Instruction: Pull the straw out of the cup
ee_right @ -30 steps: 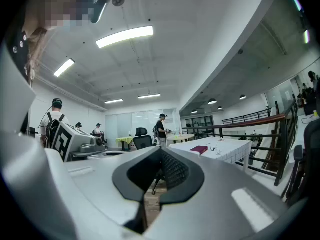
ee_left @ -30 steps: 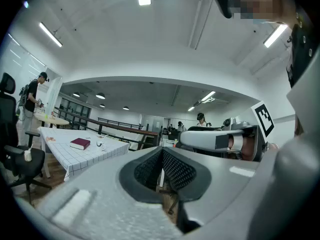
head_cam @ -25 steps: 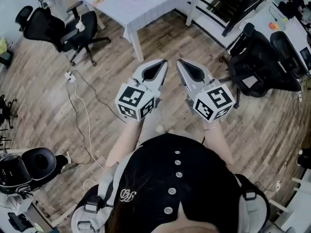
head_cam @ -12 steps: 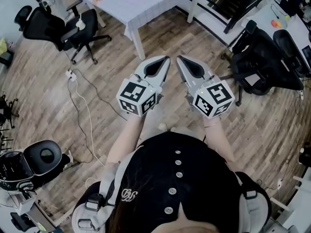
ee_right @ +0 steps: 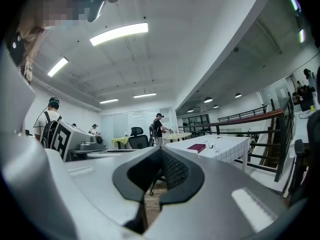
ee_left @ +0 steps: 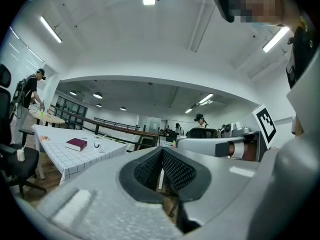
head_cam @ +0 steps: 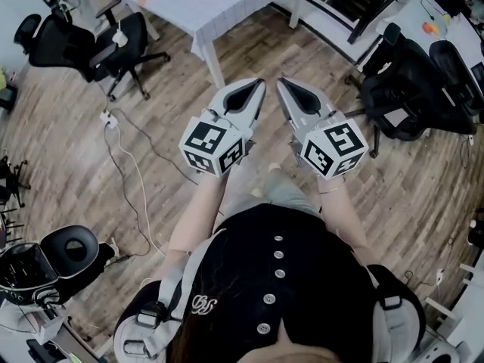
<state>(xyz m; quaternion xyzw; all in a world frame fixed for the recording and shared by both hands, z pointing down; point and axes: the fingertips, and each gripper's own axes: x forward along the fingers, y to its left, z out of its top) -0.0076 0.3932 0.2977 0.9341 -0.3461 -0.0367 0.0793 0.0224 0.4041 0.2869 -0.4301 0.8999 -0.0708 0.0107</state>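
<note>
Straw (ee_left: 102, 138) in cup (ee_left: 97, 145) on table (ee_left: 50, 134).

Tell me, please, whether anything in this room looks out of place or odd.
Little stands out: a white cable and its power strip lie loose across the wooden floor at the head view's left, a possible trip hazard. Nothing looks spilled.

left gripper (head_cam: 259, 88), right gripper (head_cam: 283, 86): grey shells, dark ribbed pads (ee_left: 177, 170), each with a white cube (head_cam: 214, 148) bearing black square markers. person wears black top (head_cam: 302, 293), row of white buttons (head_cam: 277, 254), small white emblem (head_cam: 199, 303), grey buckled straps (head_cam: 155, 308).
</note>
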